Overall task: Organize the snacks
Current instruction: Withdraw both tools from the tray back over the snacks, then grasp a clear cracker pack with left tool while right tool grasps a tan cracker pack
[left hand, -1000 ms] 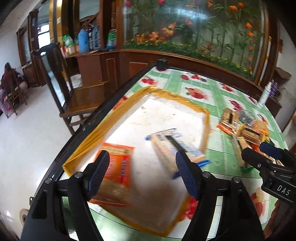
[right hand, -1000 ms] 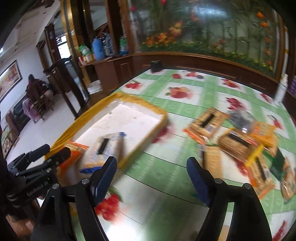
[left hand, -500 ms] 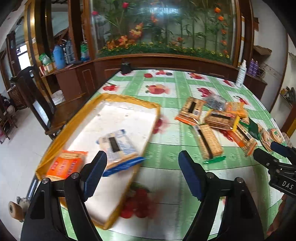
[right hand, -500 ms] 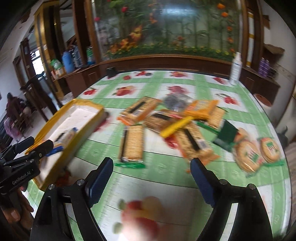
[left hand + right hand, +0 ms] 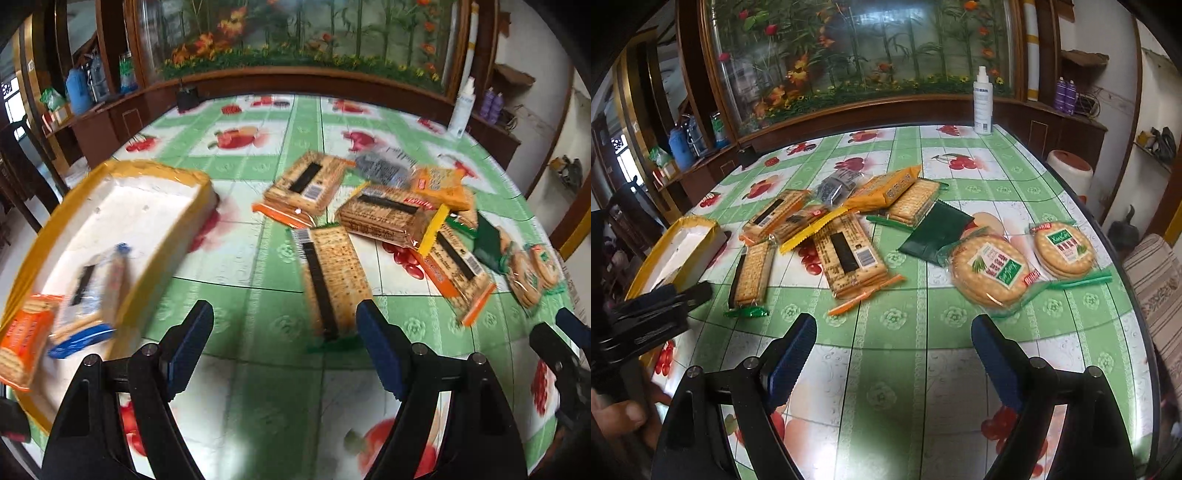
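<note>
Snacks lie in two groups in the left wrist view: a blue-ended cracker pack [image 5: 90,291] and an orange pack [image 5: 22,347] already rest inside the yellow-rimmed tray [image 5: 162,173] at the left, while the rest sit in a loose heap on the fruit-patterned tabletop [image 5: 258,406] to its right. That split suggests the tray is where the packs are meant to go, and most are not yet in it. The left gripper [image 5: 284,350] stands wide apart with nothing between its blue pads, its jaws having just been opening; the long cracker pack with a green end [image 5: 332,280] lies just ahead of it, the nearest loose one and probably the next to be taken. This view alone shows what the tray holds, and the right gripper's tips at its right edge.

From the right wrist view the tray [image 5: 639,269] is only a sliver at the left with its contents hidden, but the far side of the heap is plain: two round biscuit packs [image 5: 990,269] lying beside each other, a dark green pouch [image 5: 936,230], an orange-yellow pack [image 5: 886,188] leaning over others, and a pack with a barcode [image 5: 849,254] out in front. A white spray bottle [image 5: 982,105] stands upright at the far edge, well apart from the snacks. The right gripper [image 5: 894,350] is likewise spread wide and empty, its jaws having just been opening above bare tabletop, short of the round packs. The left gripper's black body and a hand [image 5: 620,417] show at the left edge
</note>
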A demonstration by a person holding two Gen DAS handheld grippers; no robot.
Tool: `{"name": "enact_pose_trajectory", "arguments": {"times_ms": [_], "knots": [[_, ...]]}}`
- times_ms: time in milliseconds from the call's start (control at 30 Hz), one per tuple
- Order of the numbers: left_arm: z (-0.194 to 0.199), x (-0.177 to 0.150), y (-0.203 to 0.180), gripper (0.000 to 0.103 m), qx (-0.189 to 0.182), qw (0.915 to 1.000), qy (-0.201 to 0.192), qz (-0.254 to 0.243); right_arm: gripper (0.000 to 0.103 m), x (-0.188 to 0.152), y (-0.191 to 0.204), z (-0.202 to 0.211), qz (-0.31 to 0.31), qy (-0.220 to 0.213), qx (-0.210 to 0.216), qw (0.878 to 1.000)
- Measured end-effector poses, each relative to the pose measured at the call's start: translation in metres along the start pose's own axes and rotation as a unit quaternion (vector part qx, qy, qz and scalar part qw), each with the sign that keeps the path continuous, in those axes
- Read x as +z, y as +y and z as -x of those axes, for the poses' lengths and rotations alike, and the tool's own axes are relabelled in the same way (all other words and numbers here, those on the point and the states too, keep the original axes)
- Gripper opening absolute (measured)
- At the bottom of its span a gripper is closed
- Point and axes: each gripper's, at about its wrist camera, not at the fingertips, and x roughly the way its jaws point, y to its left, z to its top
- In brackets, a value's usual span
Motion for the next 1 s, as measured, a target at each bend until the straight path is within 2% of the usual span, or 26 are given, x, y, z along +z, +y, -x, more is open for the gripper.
{"name": "enact_pose_trajectory", "arguments": {"times_ms": [233, 533, 633, 733, 833, 933, 1000], "knots": [[-0.020, 0.006, -0.017, 0.080, 0.024, 0.9996, 0.007, 0.009, 0.088, 0.019, 0.018, -0.019, 0.033, 0.000, 0.040, 0.999], [-0.028, 0.015, -0.013, 0.081, 0.055, 0.9978, -0.013, 0.034, 0.088, 0.031, 0.035, -0.044, 0.072, 0.018, 0.050, 0.996], [-0.027, 0.017, -0.002, 0.081, 0.034, 0.9967, -0.019, 0.071, 0.088, 0.032, 0.035, -0.049, 0.079, 0.019, 0.050, 0.995], [-0.036, 0.019, -0.003, 0.081, 0.011, 0.9962, 0.003, 0.087, 0.094, 0.035, 0.035, -0.057, 0.083, 0.022, 0.046, 0.995], [-0.044, 0.019, -0.014, 0.081, 0.008, 0.9972, 0.019, 0.072, 0.094, 0.038, 0.035, -0.067, 0.083, 0.029, 0.048, 0.995], [-0.053, 0.017, -0.026, 0.082, 0.048, 0.9978, 0.027, 0.036, 0.094, 0.042, 0.037, -0.078, 0.090, 0.037, 0.046, 0.994], [-0.053, 0.018, -0.024, 0.083, 0.062, 0.9974, 0.015, 0.035, 0.094, 0.043, 0.039, -0.085, 0.097, 0.044, 0.049, 0.993]]}}
